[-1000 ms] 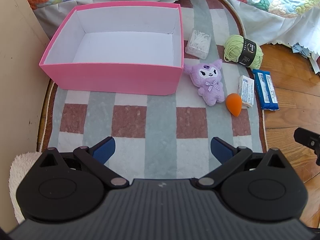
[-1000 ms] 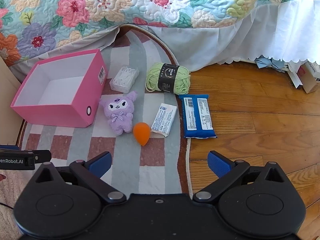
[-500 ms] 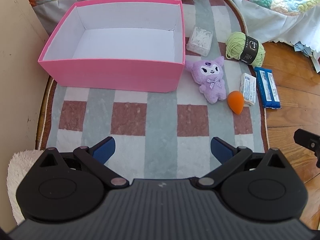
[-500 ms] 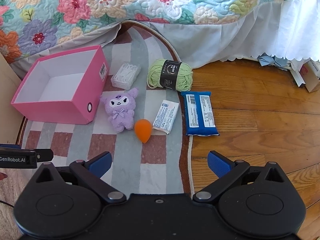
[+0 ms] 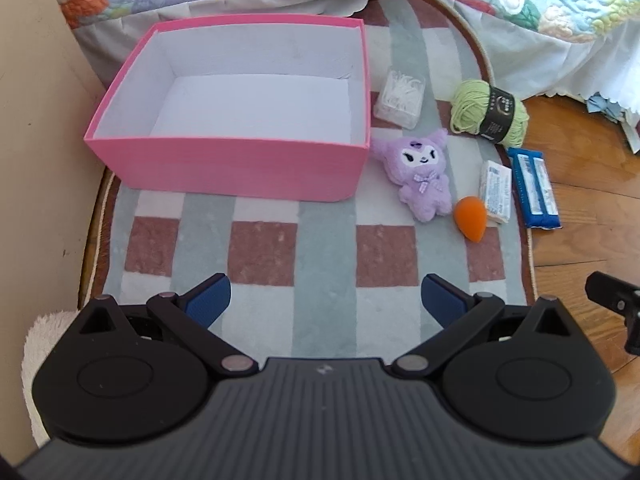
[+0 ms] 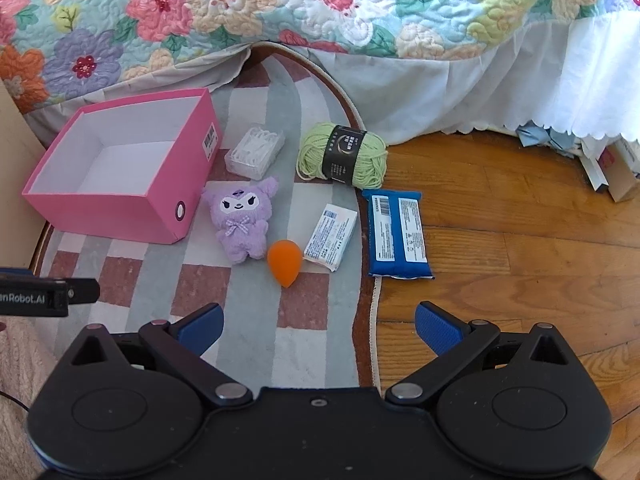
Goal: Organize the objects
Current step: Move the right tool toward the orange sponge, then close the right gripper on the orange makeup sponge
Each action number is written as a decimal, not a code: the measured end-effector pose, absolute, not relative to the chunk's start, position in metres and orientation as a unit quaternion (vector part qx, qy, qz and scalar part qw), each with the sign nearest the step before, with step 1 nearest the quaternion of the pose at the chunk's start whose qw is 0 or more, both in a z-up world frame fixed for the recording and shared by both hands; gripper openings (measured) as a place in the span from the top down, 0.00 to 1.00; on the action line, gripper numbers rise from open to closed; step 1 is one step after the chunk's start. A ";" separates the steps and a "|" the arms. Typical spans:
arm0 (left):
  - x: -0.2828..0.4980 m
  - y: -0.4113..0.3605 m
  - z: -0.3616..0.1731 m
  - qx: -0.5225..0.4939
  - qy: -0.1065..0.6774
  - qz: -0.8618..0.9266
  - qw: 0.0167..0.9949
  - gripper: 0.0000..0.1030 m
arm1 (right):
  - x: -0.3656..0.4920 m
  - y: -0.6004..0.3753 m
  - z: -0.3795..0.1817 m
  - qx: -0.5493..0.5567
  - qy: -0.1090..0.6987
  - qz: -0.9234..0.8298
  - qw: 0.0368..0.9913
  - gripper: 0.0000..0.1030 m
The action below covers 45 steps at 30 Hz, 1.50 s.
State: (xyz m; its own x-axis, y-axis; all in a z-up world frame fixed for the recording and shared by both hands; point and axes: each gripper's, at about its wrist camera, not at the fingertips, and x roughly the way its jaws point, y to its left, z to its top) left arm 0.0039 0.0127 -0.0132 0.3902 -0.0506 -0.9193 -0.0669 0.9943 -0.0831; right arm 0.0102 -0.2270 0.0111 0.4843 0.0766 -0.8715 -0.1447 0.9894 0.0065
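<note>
An empty pink box (image 5: 240, 168) (image 6: 120, 216) stands on a checked rug. Right of it lie a purple plush toy (image 5: 422, 174) (image 6: 240, 218), an orange sponge (image 5: 471, 224) (image 6: 284, 261), a small white packet (image 5: 496, 190) (image 6: 331, 237), a blue pack (image 5: 534, 188) (image 6: 398, 234), a green yarn ball (image 5: 488, 114) (image 6: 342, 156) and a clear box of white bits (image 5: 400, 98) (image 6: 255, 152). My left gripper (image 5: 324, 298) hangs open over the rug in front of the box. My right gripper (image 6: 318, 326) is open, short of the sponge, holding nothing.
A bed with a floral quilt (image 6: 320, 12) and white skirt (image 6: 520, 88) borders the far side. A beige wall (image 5: 36, 160) stands left of the box. Wood floor (image 6: 520, 240) spreads to the right, with papers (image 6: 600, 164) under the bed edge. A fluffy white mat (image 5: 38, 336) lies near left.
Both grippers have drawn back and up a little, so the objects look smaller and more of the bed shows. Nothing on the rug has moved.
</note>
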 end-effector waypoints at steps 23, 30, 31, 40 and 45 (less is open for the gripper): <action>0.005 -0.012 0.027 -0.044 0.490 -0.047 0.869 0.00 | -0.017 -0.253 0.050 -0.036 0.328 0.176 0.927 0.05; 0.020 -0.042 0.034 -0.020 0.478 -0.071 0.876 0.01 | -0.010 -0.245 0.047 -0.103 0.285 0.156 0.940 0.05; 0.022 -0.045 0.036 -0.020 0.476 -0.075 0.876 0.01 | -0.006 -0.246 0.045 -0.105 0.291 0.154 0.938 0.05; 0.046 -0.073 0.030 -0.036 0.470 -0.107 0.875 0.04 | 0.021 -0.277 0.018 -0.008 0.377 0.189 0.907 0.05; 0.055 -0.080 0.015 -0.047 0.477 -0.111 0.871 0.13 | 0.020 -0.270 0.010 -0.021 0.370 0.216 0.903 0.06</action>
State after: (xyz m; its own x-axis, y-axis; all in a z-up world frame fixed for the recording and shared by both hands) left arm 0.0554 -0.0803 0.0154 0.5201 -0.2372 -0.8205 0.1484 0.9711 -0.1867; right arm 0.0204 -0.2696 0.0102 0.6330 0.3753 -0.6771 -0.4059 0.9057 0.1226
